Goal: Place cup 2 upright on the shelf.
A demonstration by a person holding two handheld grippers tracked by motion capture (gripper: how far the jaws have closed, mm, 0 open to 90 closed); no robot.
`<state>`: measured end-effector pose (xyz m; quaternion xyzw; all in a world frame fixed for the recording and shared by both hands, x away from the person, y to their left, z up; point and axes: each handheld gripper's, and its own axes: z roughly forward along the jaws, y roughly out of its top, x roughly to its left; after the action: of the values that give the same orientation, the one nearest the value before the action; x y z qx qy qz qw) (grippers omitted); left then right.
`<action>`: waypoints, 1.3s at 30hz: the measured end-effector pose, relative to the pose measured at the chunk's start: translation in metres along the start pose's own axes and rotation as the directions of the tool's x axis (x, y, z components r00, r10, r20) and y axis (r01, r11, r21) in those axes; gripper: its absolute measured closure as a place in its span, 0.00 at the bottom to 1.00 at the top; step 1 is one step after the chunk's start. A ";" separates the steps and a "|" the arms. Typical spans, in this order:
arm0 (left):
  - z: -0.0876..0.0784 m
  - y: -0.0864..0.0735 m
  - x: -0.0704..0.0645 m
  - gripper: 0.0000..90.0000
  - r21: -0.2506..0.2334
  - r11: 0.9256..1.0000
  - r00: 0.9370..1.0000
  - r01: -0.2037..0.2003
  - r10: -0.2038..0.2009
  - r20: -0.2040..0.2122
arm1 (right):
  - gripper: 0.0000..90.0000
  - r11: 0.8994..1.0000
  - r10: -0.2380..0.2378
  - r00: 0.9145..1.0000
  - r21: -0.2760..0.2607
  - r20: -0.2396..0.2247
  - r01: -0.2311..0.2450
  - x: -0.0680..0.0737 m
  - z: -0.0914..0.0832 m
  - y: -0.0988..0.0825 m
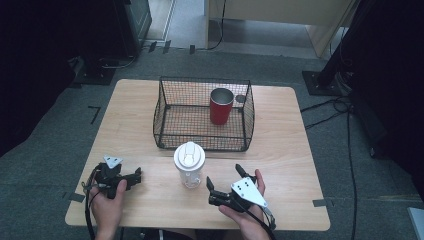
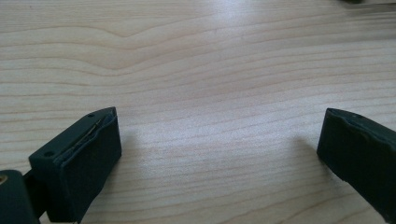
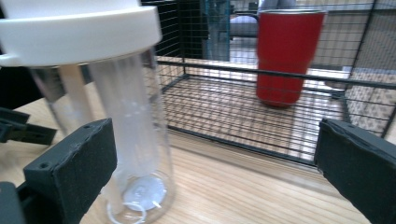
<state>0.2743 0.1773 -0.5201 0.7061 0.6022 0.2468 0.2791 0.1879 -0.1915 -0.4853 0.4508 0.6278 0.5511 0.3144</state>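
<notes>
High view | clear bottle (image 1: 189,165) with white lid sits just left of the right gripper (image 1: 223,180), jaws spread wide, nothing held | left gripper (image 1: 134,176) wide too, empty over bare tabletop (image 1: 280,150) | red cup (image 1: 221,106) in wire basket (image 1: 165,112) beyond

Clear, seemingly plastic bottle (image 1: 189,167); wooden table (image 1: 280,150)

A clear plastic bottle with a white lid (image 1: 189,163) stands just before the black wire-mesh basket (image 1: 165,135). Inside the basket stands a red metal tumbler (image 1: 221,106), silver-grey within. The pale wooden table (image 1: 135,105) beneath shows wavy grain.
</notes>
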 end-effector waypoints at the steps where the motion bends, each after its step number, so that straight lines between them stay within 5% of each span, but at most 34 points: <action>1: 0.000 0.000 0.000 0.00 0.001 1.000 1.000 0.000 0.000 0.001 | 0.00 1.000 0.000 1.000 0.000 -0.006 0.000 0.002 0.001 0.000; 16: 0.000 0.000 0.000 0.00 0.000 1.000 1.000 0.000 0.000 0.001 | 0.00 1.000 0.003 0.996 0.005 -0.095 -0.003 0.030 0.014 -0.003; 39: 0.000 0.000 0.000 0.00 0.001 1.000 1.000 0.000 0.000 0.000 | 0.03 1.000 -0.018 0.992 -0.003 -0.122 0.018 0.055 0.037 0.010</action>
<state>0.2744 0.1773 -0.5200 0.7062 0.6022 0.2465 0.2790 0.2017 -0.1265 -0.4773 0.4106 0.6493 0.5753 0.2808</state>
